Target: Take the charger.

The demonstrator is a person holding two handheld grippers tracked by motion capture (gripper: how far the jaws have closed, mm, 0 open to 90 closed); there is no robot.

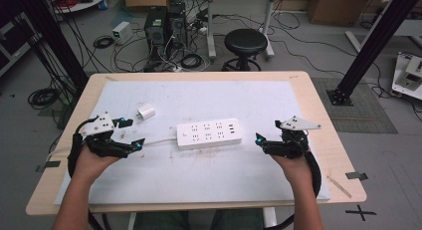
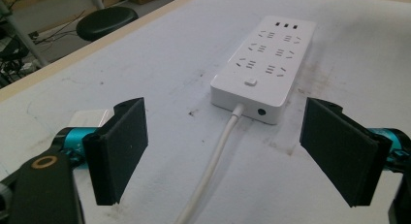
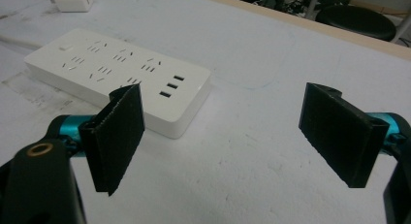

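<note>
Now, with both tongs spread wide and holding nothing, you sit at the counter [image 1: 318, 140] with the white power strip [image 1: 209, 133] lying flat at the middle of the white mat [image 1: 199, 180]. Your left tongs [image 1: 130, 133] hover just off the strip's cord end, where the white cord [image 2: 213, 161] runs out between the jaws in the left gripper view. Your right tongs [image 1: 259, 140] wait near the opposite end, beside the three USB ports [image 3: 172, 85].

A small white charger plug [image 1: 146, 111] lies on the mat just beyond the left tongs, apart from the strip, and looks to be the piece meant for a socket. To do the step well, turn the left tongs toward the charger, close squarely on its flat sides and lift it with the prongs facing down. Meanwhile, bring the right tongs onto the strip's near end to steady it, since the light casing would likely slide under a push. Line the prongs up over one socket before you press.

The mat is scuffed, with brownish smudges around the strip, and it covers most of the pale wooden top. Beyond the counter stand a black round stool [image 1: 245, 42], computer towers [image 1: 162, 25] amid tangled cables on the grey floor, and black frame posts at either side.
</note>
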